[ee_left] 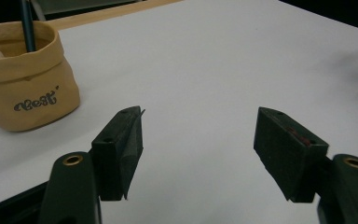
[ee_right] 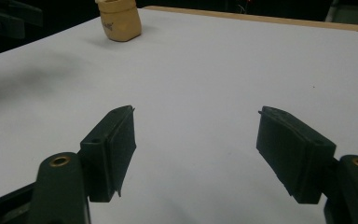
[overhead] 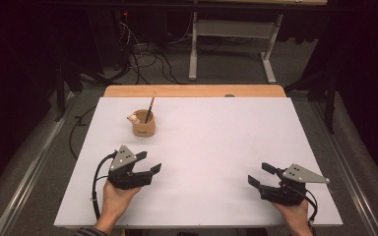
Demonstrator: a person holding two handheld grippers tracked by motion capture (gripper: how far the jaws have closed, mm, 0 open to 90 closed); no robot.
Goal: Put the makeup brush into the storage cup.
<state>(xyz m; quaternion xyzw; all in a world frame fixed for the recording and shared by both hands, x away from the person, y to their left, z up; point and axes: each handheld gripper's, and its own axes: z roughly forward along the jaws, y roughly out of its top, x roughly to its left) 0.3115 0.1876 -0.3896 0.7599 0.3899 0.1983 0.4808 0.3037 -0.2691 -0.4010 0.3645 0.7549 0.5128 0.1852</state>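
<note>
Your left tool (overhead: 148, 163) and right tool (overhead: 259, 174) have matt black plastic jaws with brass-coloured rivets; each carries a dull grey metal-looking plate. The tabletop (overhead: 216, 147) wears a smooth, matt white sheet over a pale wood edge. The tan pouch (ee_left: 25, 77) looks like soft, creased washable paper, printed lettering, rolled rim.

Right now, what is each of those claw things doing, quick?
Left gripper: open, holding nothing, near the tan cup.
Right gripper: open, holding nothing, over the white table.
</note>
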